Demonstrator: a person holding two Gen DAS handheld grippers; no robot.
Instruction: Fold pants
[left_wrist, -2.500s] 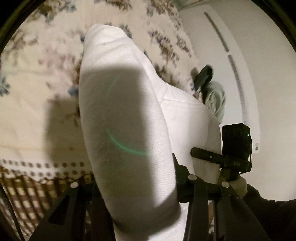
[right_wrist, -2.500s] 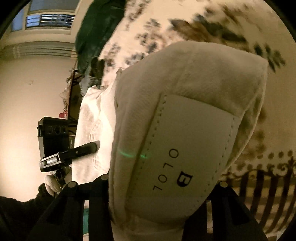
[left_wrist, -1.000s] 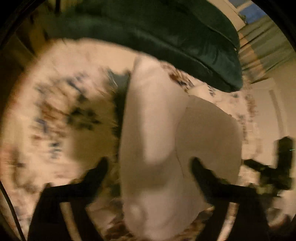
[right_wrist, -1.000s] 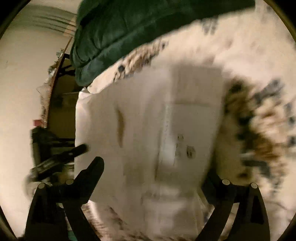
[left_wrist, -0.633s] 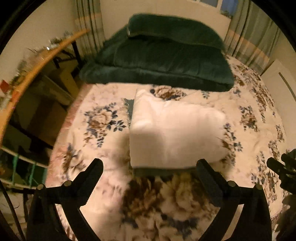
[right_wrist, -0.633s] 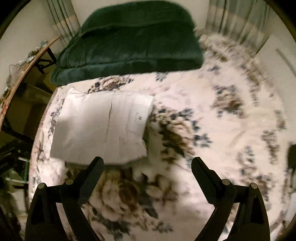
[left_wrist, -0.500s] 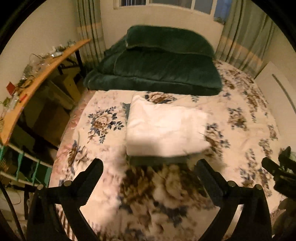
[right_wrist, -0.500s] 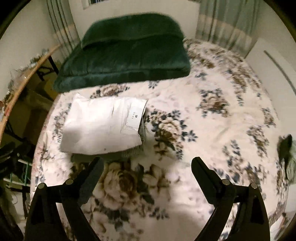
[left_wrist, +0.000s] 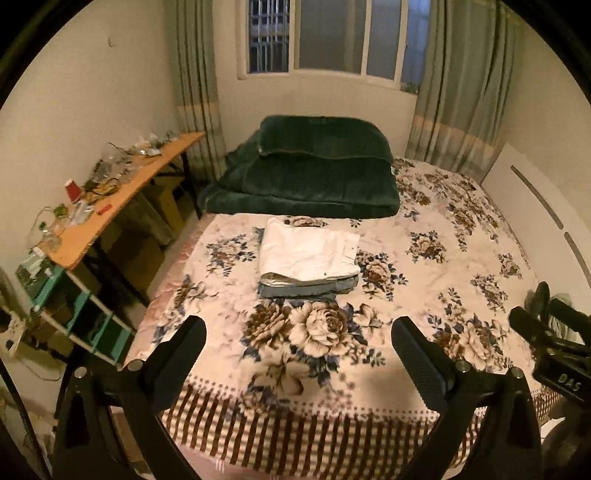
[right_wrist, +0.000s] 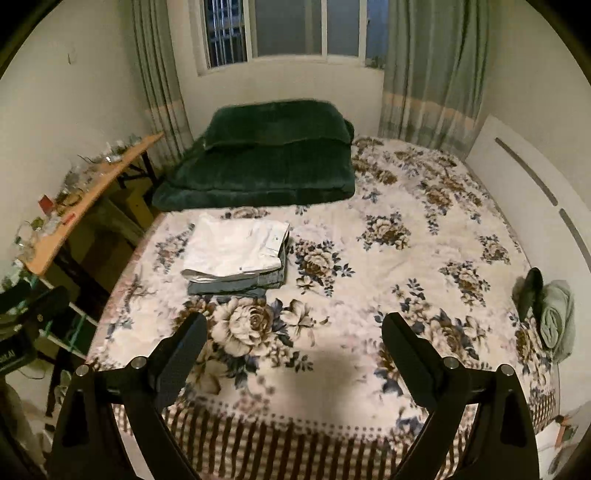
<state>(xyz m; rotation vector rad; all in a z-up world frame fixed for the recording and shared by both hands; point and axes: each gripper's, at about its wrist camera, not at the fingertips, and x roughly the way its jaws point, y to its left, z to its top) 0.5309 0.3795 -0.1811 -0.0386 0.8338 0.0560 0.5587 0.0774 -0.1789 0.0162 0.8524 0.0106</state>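
The folded white pants (left_wrist: 308, 253) lie flat on top of a folded pair of blue jeans (left_wrist: 306, 290), on the left middle of the floral bed (left_wrist: 424, 280). The same stack shows in the right wrist view, white pants (right_wrist: 236, 245) over jeans (right_wrist: 236, 285). My left gripper (left_wrist: 297, 332) is open and empty, held back near the foot of the bed, well short of the stack. My right gripper (right_wrist: 293, 330) is also open and empty, at the foot of the bed to the right of the stack.
A folded dark green quilt (left_wrist: 314, 173) lies at the head of the bed. A cluttered wooden desk (left_wrist: 110, 199) stands left of the bed. A pale green garment (right_wrist: 554, 317) lies at the bed's right edge. A white board (right_wrist: 532, 184) leans against the right wall.
Both grippers have let go of the white pants, which now lie on the jeans. Both grippers have opened and pulled far back towards the foot of the bed.
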